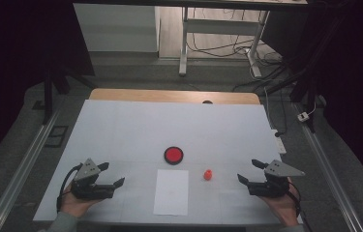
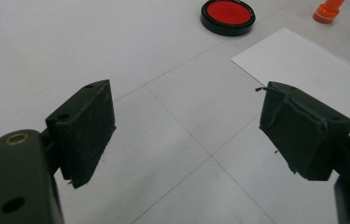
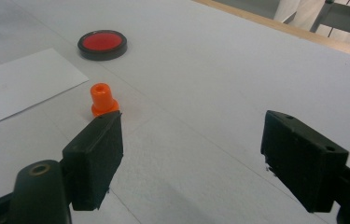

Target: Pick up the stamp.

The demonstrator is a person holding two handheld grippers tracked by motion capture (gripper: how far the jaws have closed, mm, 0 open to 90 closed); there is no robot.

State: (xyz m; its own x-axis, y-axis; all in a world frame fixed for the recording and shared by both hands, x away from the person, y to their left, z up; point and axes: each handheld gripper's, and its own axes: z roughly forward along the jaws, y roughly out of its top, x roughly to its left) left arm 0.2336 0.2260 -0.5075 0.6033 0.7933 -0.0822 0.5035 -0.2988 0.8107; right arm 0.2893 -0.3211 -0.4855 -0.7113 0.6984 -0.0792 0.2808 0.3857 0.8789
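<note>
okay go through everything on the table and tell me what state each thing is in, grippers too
Left gripper: open, nothing between the jaws, held low over the table.
Right gripper: open, nothing between the jaws.
Orange stamp: upright on its base, untouched.
Red ink pad: uncovered, red face up.
White paper sheet: flat, unmarked as far as shows.

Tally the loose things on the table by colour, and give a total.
Red and black: 1, the round ink pad
Orange: 1, the small stamp
White: 1, the sheet of paper
Total: 3
</note>
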